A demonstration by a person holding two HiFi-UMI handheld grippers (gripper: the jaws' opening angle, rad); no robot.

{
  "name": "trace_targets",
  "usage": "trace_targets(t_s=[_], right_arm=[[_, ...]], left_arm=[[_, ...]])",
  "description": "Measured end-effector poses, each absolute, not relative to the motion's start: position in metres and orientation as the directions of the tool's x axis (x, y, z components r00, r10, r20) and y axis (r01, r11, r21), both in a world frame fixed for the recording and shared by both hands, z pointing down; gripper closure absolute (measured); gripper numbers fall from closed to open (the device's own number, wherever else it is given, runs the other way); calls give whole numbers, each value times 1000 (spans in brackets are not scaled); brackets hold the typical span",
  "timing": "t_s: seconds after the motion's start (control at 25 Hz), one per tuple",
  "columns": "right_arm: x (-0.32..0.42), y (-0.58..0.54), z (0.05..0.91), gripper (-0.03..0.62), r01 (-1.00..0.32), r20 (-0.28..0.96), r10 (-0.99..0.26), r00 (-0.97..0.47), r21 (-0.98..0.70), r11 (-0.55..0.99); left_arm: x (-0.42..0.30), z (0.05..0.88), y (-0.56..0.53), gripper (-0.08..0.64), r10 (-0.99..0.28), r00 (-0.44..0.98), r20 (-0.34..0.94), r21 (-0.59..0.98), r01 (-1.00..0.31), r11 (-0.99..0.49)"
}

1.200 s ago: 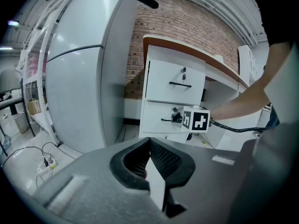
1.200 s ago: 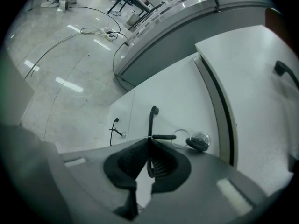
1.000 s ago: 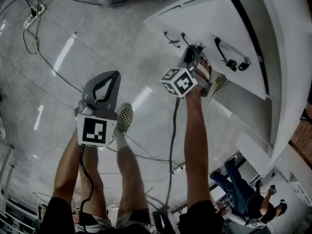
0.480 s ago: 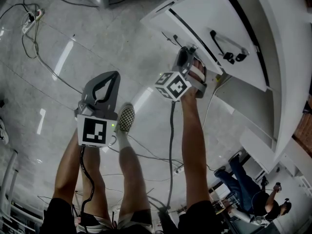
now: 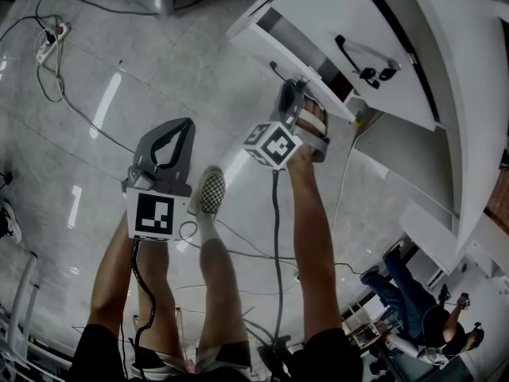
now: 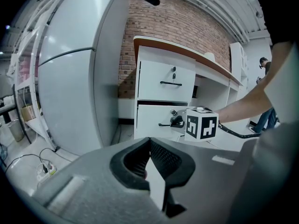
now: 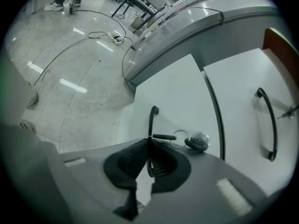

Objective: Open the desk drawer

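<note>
Desk drawer, white-fronted [image 7: 177, 92], stands partly out; my right gripper [image 7: 149, 146] clamps its thin black bar handle [image 7: 152, 118] for pulling; my left gripper [image 6: 149, 141] hangs clenched, empty, clear.

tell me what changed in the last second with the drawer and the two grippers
The right gripper, shut on the handle of the lower drawer, drew back, and that drawer slid out with it: a dark gap now shows behind its front in the head view. The left gripper stayed shut and empty, and the upper drawer stayed closed.
</note>
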State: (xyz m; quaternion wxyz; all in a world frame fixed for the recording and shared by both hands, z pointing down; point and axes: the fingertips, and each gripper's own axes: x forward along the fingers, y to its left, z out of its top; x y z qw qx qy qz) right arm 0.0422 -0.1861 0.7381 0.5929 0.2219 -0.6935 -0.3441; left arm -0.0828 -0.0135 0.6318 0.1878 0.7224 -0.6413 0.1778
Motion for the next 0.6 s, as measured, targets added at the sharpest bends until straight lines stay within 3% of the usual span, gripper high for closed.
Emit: trace_targets(t_s=[0.6], right_arm=[[47,-130,735,577,111,689,-696,-203,722,683]], left_arm=[[-79,622,0,549,-859,138,493,38,-990,-138]])
